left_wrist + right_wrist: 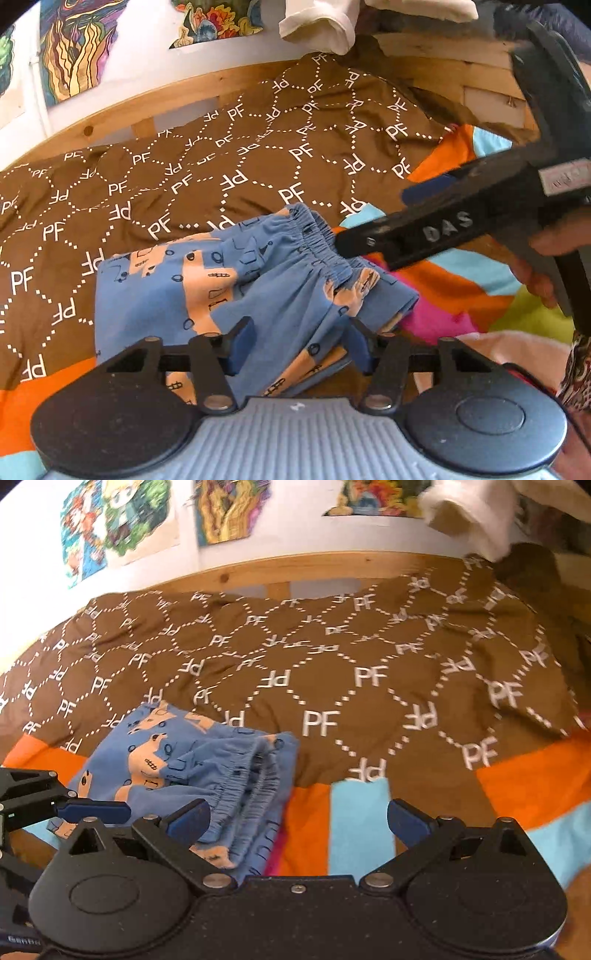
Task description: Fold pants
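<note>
Since the pants are soft, light and floppy, I'd grab the thick elastic waistband. My left tool straddles the folded edge, jaws apart; my right tool is wide open.

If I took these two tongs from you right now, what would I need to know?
Left tongs: open around the near edge of the blue pants, not pinching.
Right tongs: open, holding nothing, beside the pants' waistband.
Pants: already a compact folded bundle, lying where the brown PF blanket meets the striped cover.
Left to do: the elastic end looks bunched; probably smooth it, then let go and back away.
</note>
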The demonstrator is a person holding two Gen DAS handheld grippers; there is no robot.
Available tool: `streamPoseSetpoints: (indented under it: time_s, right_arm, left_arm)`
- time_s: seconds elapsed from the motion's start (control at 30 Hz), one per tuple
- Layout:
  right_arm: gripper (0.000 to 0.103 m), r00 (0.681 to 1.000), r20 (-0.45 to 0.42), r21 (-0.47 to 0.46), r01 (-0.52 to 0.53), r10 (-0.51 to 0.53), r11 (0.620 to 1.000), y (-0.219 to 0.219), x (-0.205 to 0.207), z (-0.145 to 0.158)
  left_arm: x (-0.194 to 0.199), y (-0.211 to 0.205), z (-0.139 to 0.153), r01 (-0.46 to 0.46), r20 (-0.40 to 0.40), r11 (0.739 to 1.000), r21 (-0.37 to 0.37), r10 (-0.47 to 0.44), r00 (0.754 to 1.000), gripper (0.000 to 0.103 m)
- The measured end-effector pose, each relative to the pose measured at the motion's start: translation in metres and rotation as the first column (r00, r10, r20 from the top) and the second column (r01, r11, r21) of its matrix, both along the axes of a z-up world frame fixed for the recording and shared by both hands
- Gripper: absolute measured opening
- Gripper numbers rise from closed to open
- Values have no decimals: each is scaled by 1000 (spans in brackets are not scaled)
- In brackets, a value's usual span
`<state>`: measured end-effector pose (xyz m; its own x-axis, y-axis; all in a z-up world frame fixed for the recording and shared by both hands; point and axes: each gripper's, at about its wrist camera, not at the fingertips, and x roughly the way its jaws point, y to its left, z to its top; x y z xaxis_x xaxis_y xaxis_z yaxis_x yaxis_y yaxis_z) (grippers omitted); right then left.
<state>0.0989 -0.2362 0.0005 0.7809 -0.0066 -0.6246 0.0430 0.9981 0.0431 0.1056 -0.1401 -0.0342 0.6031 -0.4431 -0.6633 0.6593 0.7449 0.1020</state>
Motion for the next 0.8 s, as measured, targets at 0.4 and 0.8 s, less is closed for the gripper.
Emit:
streamPoseSetpoints:
  time_s: [0.4,0.8]
  right_arm:
    - [39,999,-7,113,-42,43,993,7,41,-6]
    - [8,999,49,129,-7,0,992,7,28,4]
  left_arm:
    - [14,18,0,-54,-96,990,-128,42,994,21]
    - [8,21,12,-38,-90,985,-167,23,996,6]
